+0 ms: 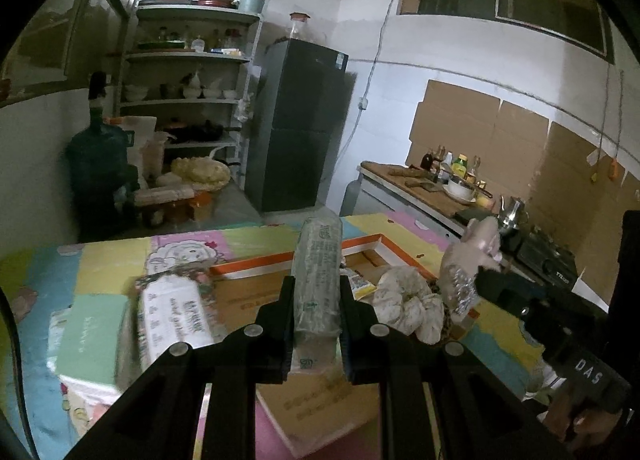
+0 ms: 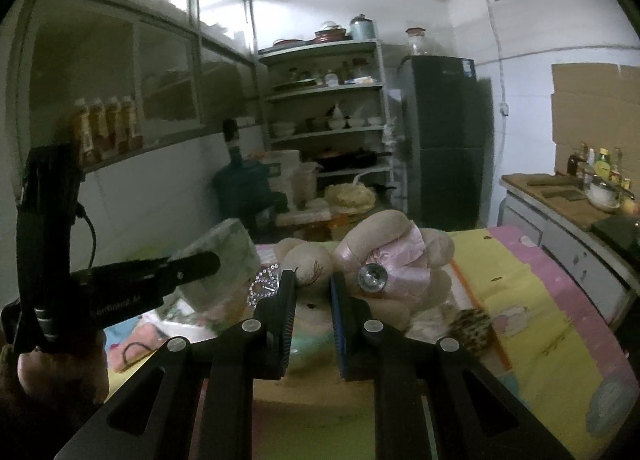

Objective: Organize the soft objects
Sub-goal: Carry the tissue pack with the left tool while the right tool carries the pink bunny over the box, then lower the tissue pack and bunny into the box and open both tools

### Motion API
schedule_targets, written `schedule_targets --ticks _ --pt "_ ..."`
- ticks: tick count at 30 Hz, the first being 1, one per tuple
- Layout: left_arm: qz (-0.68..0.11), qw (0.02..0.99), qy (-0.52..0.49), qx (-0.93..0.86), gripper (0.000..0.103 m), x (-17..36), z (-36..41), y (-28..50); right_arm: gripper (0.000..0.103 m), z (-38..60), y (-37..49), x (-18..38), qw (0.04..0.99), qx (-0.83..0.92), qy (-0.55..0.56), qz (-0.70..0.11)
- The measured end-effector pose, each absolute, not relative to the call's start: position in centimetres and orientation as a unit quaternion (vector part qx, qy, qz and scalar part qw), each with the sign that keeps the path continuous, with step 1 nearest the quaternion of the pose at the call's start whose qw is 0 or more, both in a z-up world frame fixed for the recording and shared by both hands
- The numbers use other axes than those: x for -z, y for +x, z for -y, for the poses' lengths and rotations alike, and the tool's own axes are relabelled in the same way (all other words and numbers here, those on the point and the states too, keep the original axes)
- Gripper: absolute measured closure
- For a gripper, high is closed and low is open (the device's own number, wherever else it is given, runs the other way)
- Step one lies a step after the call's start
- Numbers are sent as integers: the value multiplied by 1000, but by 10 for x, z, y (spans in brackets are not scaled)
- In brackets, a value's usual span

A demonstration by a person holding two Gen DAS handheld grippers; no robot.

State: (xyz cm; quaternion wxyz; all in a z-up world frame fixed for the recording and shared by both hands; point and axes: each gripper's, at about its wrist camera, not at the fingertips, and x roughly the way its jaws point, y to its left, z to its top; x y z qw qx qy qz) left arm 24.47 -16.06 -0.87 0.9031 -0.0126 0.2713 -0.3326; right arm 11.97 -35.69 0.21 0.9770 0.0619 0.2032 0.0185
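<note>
Kitchen, patterned bench [image 1: 108, 256]. Left hand-held gripper [image 1: 316, 300] pinches tissue pack [image 1: 318, 272], lifted over box [image 1: 248, 292]. Right hand-held gripper [image 2: 313, 292] pinches plush toy [image 2: 380, 260], raised, right of pack.

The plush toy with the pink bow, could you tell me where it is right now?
The plush toy is held up in the right gripper, above the cardboard box, right of the tissue pack in the left gripper.

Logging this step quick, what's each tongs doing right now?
Left tongs: shut on the tissue pack.
Right tongs: shut on the plush toy.
</note>
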Motion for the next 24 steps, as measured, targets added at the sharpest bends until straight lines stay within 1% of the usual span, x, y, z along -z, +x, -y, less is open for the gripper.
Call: schedule_targets --ticks 8,24 --pt "-295 899 -7 323 84 24 190 270 86 388 139 7 974 -10 71 -216" --pt "-336 892 14 302 84 56 225 298 86 411 176 39 962 -27 85 -257"
